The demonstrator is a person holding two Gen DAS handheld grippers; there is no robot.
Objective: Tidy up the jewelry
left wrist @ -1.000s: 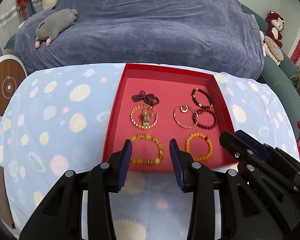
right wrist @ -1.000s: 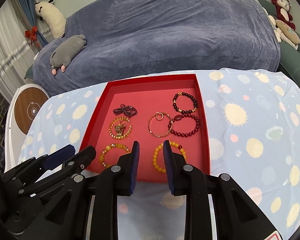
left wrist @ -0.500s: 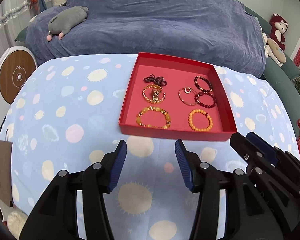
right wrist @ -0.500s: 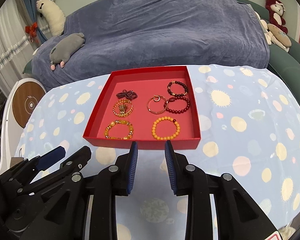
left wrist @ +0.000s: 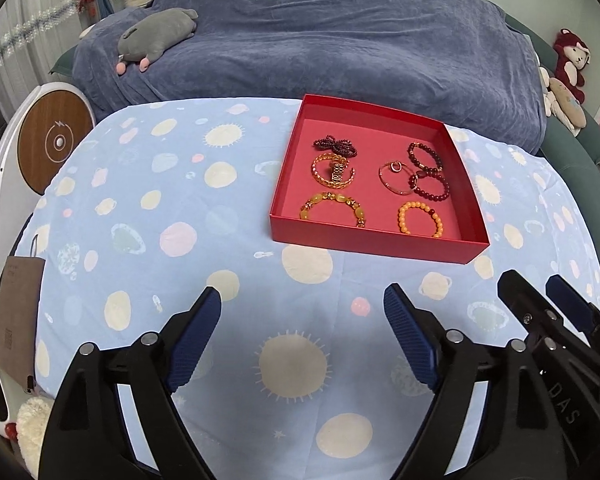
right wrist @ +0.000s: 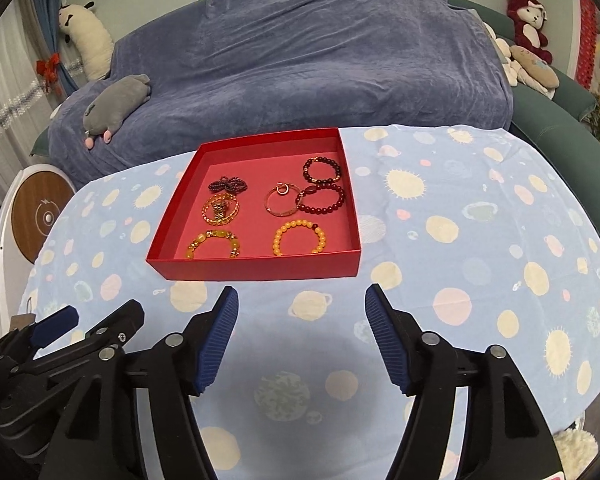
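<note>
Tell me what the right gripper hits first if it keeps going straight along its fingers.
Probably the patterned blue tablecloth. The right gripper, fingers opening with nothing between them, tilts down at bare cloth just short of the red tray. If the line runs shallower, it meets the tray's near wall; depth is unclear.

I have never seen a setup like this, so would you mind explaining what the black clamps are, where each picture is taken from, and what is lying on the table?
There is no robot here. A person holds a two-finger gripper in each hand, and a fisheye camera on each one looks forward along its fingers. One picture comes from the left gripper, the other from the right gripper; each also shows the other gripper at its edge. Both sets of jaws are opening and nothing is between them, so nothing is held. Ahead, on a tablecloth with sun and planet prints, sits a red tray with seven pieces of jewelry, among them an orange bracelet and a dark red bracelet. A covered sofa stands behind.
</note>
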